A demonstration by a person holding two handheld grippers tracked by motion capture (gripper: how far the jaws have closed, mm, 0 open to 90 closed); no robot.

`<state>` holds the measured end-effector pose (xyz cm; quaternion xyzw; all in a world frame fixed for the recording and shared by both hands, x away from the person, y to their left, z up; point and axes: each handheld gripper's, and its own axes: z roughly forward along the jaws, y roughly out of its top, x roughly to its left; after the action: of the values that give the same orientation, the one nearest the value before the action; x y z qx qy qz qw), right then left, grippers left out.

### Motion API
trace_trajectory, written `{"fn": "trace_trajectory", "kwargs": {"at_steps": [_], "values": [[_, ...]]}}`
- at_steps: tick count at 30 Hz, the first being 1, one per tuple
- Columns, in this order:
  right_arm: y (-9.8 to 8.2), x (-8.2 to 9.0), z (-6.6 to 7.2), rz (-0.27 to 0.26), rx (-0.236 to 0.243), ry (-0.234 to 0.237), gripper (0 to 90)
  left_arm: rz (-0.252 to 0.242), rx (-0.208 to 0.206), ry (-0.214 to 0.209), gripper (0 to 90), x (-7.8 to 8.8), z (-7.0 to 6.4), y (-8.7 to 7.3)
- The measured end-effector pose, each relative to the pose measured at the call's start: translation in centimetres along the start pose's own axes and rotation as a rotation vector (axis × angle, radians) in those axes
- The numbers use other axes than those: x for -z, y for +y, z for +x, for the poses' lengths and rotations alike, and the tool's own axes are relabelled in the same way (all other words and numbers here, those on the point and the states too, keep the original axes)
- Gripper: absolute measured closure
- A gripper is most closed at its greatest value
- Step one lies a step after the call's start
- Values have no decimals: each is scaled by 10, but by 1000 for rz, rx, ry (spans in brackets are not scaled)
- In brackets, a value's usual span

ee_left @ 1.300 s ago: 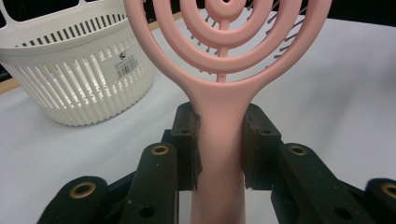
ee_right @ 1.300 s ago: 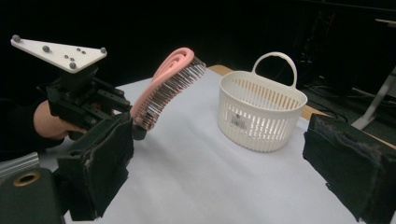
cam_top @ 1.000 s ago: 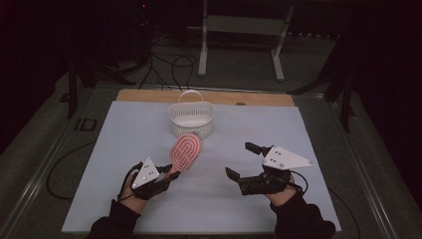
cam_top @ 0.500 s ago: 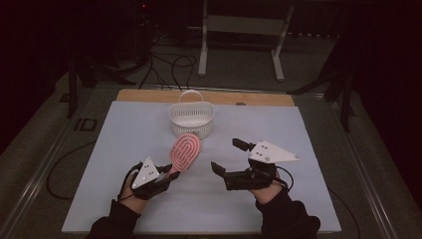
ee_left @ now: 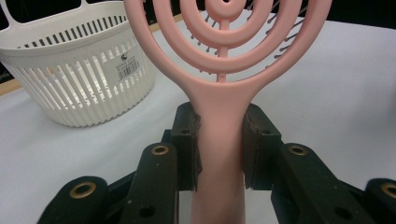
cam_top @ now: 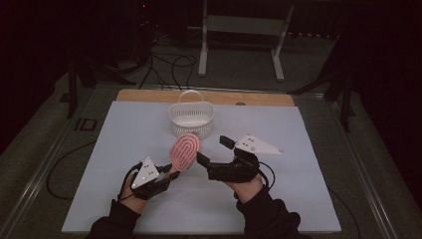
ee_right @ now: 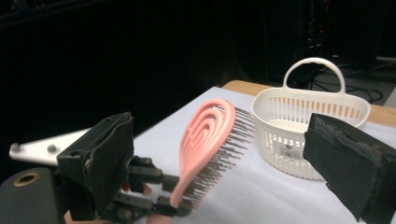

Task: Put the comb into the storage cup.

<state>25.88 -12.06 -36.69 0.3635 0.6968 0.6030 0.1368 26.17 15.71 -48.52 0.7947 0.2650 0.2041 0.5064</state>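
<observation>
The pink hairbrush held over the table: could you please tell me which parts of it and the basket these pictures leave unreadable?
- Pink hairbrush: top of head cut off by the left gripper view's upper edge.
- Its handle end: hidden between the left gripper jaws, high view.
- White basket label: print too small, left gripper view.

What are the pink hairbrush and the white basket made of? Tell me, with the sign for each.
Pink oval hairbrush with concentric open rings: looks like moulded plastic, smooth with a soft sheen; its thin dark bristles could be plastic or wire, too fine to tell. White slatted basket with a loop handle: seemingly rigid plastic, slightly glossy, with evenly moulded slits and a barcode sticker.
</observation>
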Motion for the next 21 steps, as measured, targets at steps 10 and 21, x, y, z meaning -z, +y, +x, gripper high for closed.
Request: {"fn": "trace_trajectory", "kwargs": {"at_steps": [10, 21], "values": [[-6, -24, 6, -15, -114, -31, 85, -6, -3, 1, 710, 0, 0, 0], [-16, -38, 4, 29, -245, -33, 88, -13, -3, 2, 710, 1, -1, 1]]}}
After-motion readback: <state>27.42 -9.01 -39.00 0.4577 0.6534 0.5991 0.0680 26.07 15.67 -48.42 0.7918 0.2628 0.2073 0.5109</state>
